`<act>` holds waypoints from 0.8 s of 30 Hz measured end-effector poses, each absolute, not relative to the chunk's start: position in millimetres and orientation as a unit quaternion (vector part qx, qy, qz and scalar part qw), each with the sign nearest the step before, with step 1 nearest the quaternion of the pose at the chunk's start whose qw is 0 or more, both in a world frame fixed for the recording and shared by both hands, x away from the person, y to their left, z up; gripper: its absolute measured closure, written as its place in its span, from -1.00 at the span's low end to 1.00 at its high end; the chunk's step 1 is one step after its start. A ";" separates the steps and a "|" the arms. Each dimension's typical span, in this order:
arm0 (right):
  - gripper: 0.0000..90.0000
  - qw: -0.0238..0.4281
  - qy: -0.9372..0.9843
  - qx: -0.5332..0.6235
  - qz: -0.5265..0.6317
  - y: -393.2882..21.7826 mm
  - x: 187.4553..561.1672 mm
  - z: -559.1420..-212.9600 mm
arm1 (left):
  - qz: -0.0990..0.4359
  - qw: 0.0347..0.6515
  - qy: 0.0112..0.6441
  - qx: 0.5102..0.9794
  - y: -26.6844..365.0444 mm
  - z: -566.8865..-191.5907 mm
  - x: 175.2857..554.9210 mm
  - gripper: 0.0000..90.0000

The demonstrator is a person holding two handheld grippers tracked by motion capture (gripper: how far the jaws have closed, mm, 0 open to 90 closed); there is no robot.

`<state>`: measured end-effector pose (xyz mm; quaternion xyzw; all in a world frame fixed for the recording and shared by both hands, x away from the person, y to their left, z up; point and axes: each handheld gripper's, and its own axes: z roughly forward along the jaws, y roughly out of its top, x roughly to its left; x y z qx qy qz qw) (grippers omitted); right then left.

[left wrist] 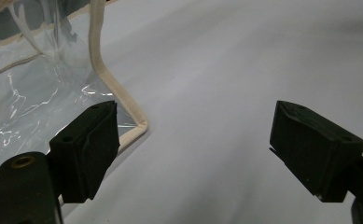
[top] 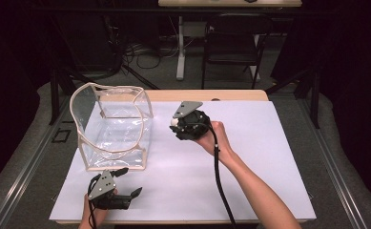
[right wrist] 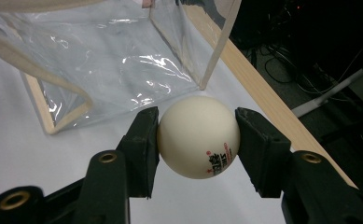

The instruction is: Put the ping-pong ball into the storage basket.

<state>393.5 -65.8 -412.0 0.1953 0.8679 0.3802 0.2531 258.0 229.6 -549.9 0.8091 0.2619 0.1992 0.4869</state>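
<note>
While the right tool [right wrist: 198, 135] clamped a white ball [right wrist: 198, 136] between its pads, the work stood at the carrying step.

Right tool: its jaws were closed on the ball, one pad on each side; in the high view it [top: 176, 123] hung above the desk [top: 250, 157], just right of the clear bag [top: 112, 126].

Ball: a cream table-tennis ball with red and dark print, held off the white surface, near the bag's right wall but apart from it.

Left tool: its [top: 126, 182] jaws stood wide apart with nothing between them, low over the desk by the bag's near corner [left wrist: 139, 128].

Step in hand: judged as bringing the ball to the bag.

Next move: likely to call for lifting the ball over the cream-trimmed rim [top: 142, 98] and letting go inside.

In the way: the rim sagged inward, so the floppy wall could catch the ball or tool; the left tool seemed placed to steady the bag.

Around: a folding chair [top: 233, 43] and cables on the floor beyond the desk.
</note>
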 end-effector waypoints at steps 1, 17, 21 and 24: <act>0.13 0.253 0.868 0.195 0.380 -65.8 393.5 -412.0 | 0.199 0.487 0.262 0.809 229.6 -549.9 258.1 -0.64; 0.13 0.257 0.869 0.186 0.379 -54.8 397.8 -400.7 | 0.197 0.487 0.263 0.809 228.6 -550.6 258.1 -0.64; 0.13 0.259 0.869 0.182 0.380 -51.8 399.2 -396.0 | 0.197 0.487 0.262 0.809 228.9 -550.9 258.4 -0.64; 0.13 0.261 0.870 0.179 0.379 -48.9 400.1 -394.1 | 0.197 0.486 0.264 0.809 229.1 -551.4 260.2 -0.64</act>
